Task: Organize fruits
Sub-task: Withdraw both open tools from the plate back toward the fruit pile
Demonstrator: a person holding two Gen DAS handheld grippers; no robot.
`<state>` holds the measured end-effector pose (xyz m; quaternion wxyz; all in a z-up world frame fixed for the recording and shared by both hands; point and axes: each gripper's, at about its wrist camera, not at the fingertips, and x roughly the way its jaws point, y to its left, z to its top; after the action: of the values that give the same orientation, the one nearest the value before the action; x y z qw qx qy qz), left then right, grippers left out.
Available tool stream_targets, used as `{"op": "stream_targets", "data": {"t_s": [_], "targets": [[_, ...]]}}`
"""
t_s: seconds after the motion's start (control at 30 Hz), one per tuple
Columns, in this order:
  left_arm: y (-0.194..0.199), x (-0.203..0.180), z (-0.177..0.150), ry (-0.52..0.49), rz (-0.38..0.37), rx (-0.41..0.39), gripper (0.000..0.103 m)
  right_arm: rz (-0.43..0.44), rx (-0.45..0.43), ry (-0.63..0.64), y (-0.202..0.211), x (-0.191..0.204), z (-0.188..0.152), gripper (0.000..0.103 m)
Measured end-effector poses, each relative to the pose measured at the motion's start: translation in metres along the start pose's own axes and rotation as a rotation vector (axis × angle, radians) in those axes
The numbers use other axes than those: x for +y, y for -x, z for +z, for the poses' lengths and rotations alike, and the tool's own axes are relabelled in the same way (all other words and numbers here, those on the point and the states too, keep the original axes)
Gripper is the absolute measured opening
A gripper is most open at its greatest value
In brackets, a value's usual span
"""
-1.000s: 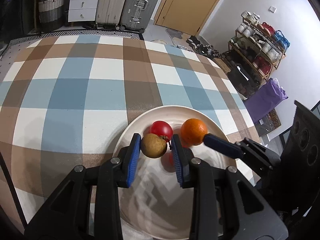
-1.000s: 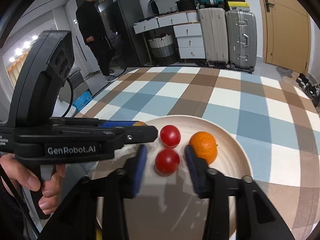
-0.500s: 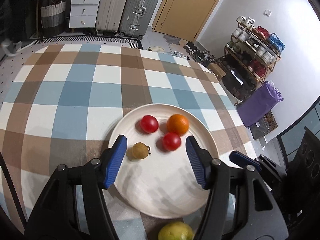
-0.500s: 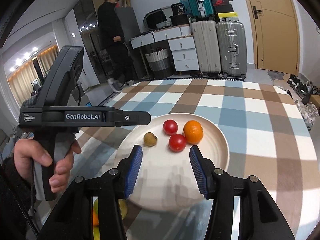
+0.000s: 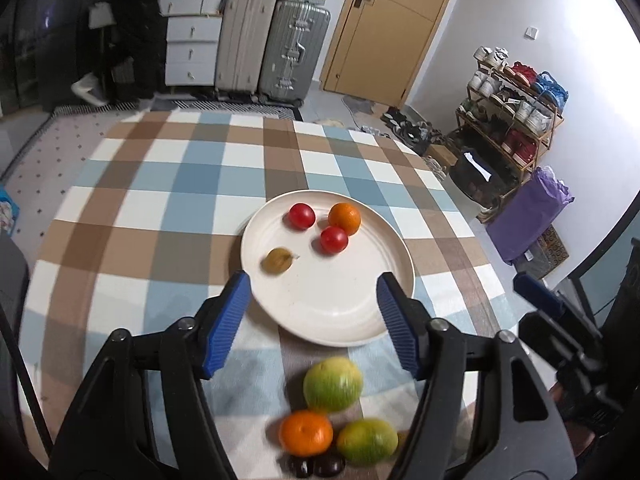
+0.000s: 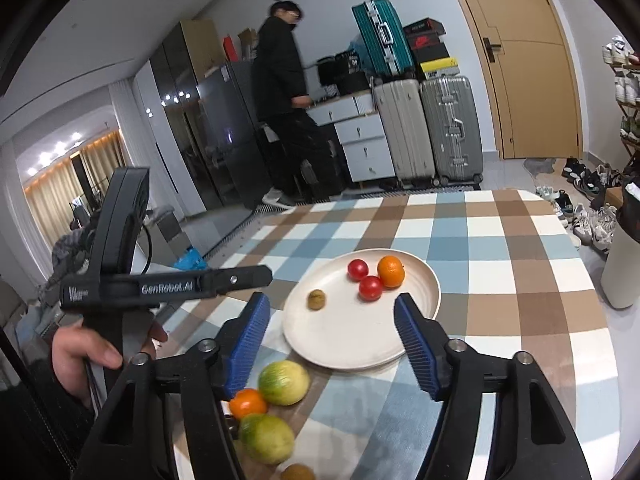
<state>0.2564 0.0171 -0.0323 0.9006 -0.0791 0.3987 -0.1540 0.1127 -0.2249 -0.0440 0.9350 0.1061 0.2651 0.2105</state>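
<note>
A white plate (image 5: pixel 340 308) (image 6: pixel 352 344) on the checked tablecloth holds two red tomatoes (image 5: pixel 301 215) (image 5: pixel 334 239), an orange (image 5: pixel 344 218) (image 6: pixel 391 271) and a brown kiwi (image 5: pixel 277 260) (image 6: pixel 317 299). On the cloth in front of the plate lie two green citrus fruits (image 5: pixel 333 384) (image 5: pixel 367 441), a small orange (image 5: pixel 306 433) (image 6: pixel 247 403) and dark plums (image 5: pixel 316 466). My left gripper (image 5: pixel 314 320) is open and empty above the plate's near rim. My right gripper (image 6: pixel 332 340) is open and empty, raised over the near rim too.
The round table's edge curves on all sides. Suitcases (image 5: pixel 272 44), a drawer unit (image 5: pixel 188 46) and a shoe rack (image 5: pixel 512 92) stand beyond the table. A person in black (image 6: pixel 284 104) walks at the back. Another kiwi (image 6: pixel 298 472) lies at the near edge.
My left gripper let go of the kiwi on the plate and opened. My right gripper released the tomato. Both pulled back and up, bringing the loose fruits near the plate into view.
</note>
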Motion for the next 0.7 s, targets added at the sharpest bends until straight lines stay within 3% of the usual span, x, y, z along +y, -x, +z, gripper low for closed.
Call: {"op": "stream_targets", "data": {"t_s": [0.2,0.37,0.47,0.7], "targets": [[0.044,-0.011,-0.024,-0.016,0.036,-0.081,0.081,0.005,-0.041,0.005,0.03,0.013,-0.008,0.083],[0.075,-0.016,-0.047,-0.016,0.051,-0.136,0.085,0.017,-0.059,0.0,0.048,0.017,-0.017,0.094],[0.089,-0.015,-0.063,-0.005,0.061,-0.162,0.1,0.031,-0.074,-0.004,0.057,0.02,-0.025,0.099],[0.113,-0.006,-0.098,0.015,0.092,-0.21,0.102,0.031,-0.049,0.01,0.064,0.027,-0.05,0.102]]}}
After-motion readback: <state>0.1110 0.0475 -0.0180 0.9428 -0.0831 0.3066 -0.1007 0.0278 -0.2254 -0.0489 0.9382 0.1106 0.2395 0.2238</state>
